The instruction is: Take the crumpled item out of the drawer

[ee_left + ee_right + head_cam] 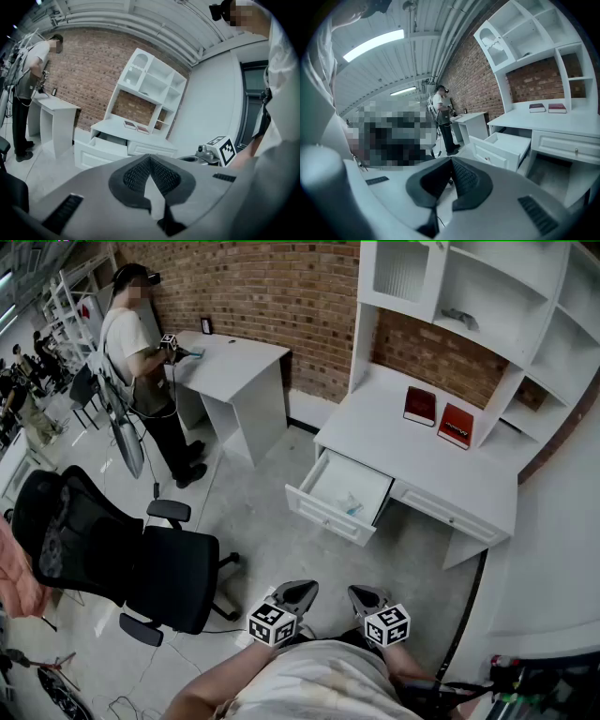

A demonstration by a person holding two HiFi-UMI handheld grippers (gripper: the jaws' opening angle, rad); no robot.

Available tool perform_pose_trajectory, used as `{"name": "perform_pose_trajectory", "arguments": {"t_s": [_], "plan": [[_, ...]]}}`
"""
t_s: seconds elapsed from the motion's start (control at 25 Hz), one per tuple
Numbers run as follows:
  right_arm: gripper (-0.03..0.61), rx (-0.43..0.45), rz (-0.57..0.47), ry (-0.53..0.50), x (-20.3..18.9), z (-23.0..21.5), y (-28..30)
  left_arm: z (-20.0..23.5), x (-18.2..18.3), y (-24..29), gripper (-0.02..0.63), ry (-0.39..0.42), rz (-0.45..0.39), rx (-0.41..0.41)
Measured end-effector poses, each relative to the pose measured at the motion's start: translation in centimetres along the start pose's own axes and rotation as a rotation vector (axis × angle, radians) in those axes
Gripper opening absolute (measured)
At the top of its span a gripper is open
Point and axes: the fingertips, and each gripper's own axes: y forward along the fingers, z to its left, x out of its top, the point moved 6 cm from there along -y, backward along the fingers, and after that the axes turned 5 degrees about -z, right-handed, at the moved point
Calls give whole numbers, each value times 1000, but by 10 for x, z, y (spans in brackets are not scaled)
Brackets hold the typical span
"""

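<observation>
A person stood back from a white wooden desk [441,479] topped with open shelving, holding the left gripper [296,593] and the right gripper [367,597] low and close to the body. Each gripper's view showed its dark ribbed pads pressed together at the tips with nothing between them, so both claws were fully closed and empty.

The desk's white drawer [324,511], on its left side, was pulled out over the grey floor [262,521]. Inside it, towards the right front corner, lay the small crumpled pale item [352,503], untouched and well apart from both grippers. Two red books [419,405] sat on the desktop, a black office chair [159,577] stood to the left, and a second person [141,343] worked at another desk by the brick wall.

The job appeared to be at its very start, in the approach. The next move would likely call for stepping up to the drawer, opening one claw, lowering it past the drawer's front wall and closing gently on the light, easily crushed item.
</observation>
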Motion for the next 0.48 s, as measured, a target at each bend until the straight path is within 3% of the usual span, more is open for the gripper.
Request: {"name": "perform_pose_trajectory", "arguments": {"t_s": [0.48], "plan": [[23, -2, -17, -9, 0, 9, 2, 2, 1, 1, 20, 7, 7, -36]]}}
